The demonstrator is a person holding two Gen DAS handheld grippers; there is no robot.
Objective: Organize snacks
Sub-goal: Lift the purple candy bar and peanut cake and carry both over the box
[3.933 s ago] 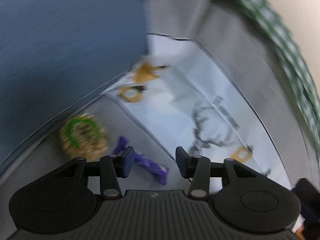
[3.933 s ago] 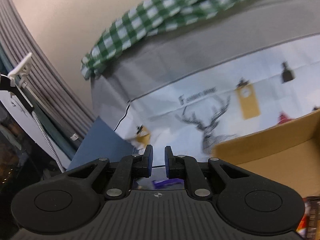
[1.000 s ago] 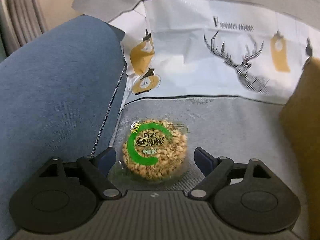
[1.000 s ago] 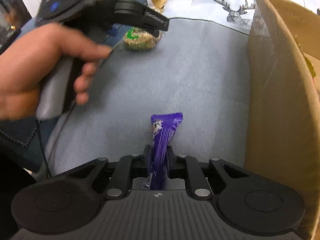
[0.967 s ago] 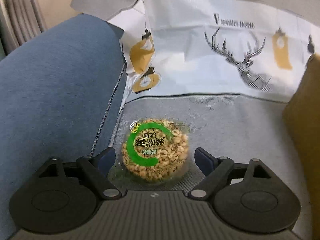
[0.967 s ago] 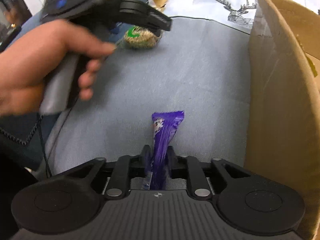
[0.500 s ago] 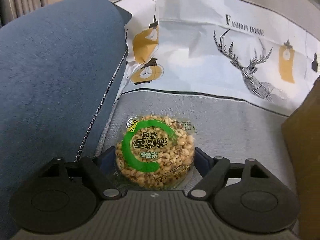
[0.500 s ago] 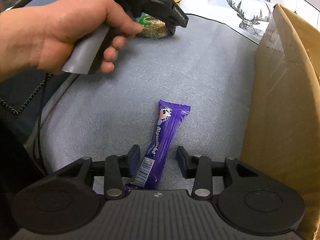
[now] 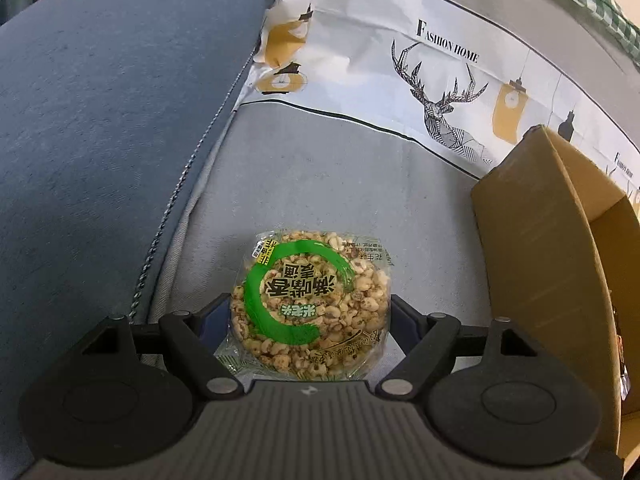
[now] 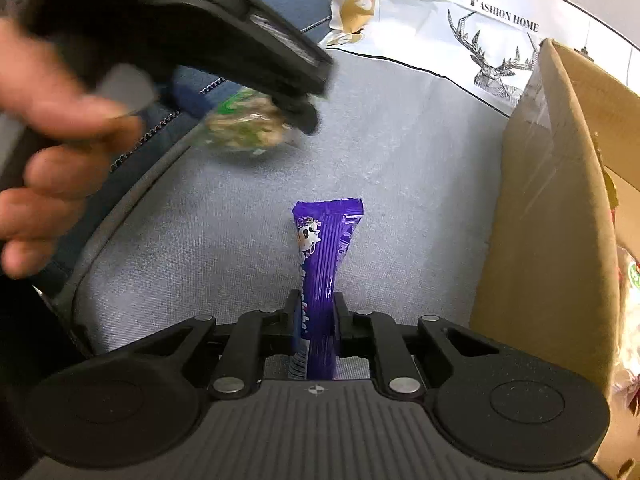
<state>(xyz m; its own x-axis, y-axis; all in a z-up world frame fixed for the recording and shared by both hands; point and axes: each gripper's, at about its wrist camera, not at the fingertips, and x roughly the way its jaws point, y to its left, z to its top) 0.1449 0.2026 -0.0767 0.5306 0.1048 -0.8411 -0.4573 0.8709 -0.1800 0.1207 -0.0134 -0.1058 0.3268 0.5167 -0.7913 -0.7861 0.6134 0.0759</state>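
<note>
My left gripper (image 9: 310, 312) is shut on a round puffed-grain cake (image 9: 310, 304) in a clear wrapper with a green ring, held above the grey sofa seat (image 9: 320, 184). The cake also shows, blurred, in the right wrist view (image 10: 244, 128) under the left gripper's black body (image 10: 200, 28). My right gripper (image 10: 316, 312) is shut on a purple candy bar (image 10: 320, 264) that sticks forward over the seat. An open cardboard box (image 9: 540, 240) stands to the right; it also shows in the right wrist view (image 10: 556, 208).
A blue armrest (image 9: 100, 120) rises on the left. A white deer-print cloth (image 9: 400, 68) covers the sofa back. Other snack packets (image 10: 628, 280) lie inside the box. A hand (image 10: 48, 128) holds the left gripper.
My left gripper has closed on the grain cake and lifted it off the seat. My right gripper has closed on the purple bar again and raised it.
</note>
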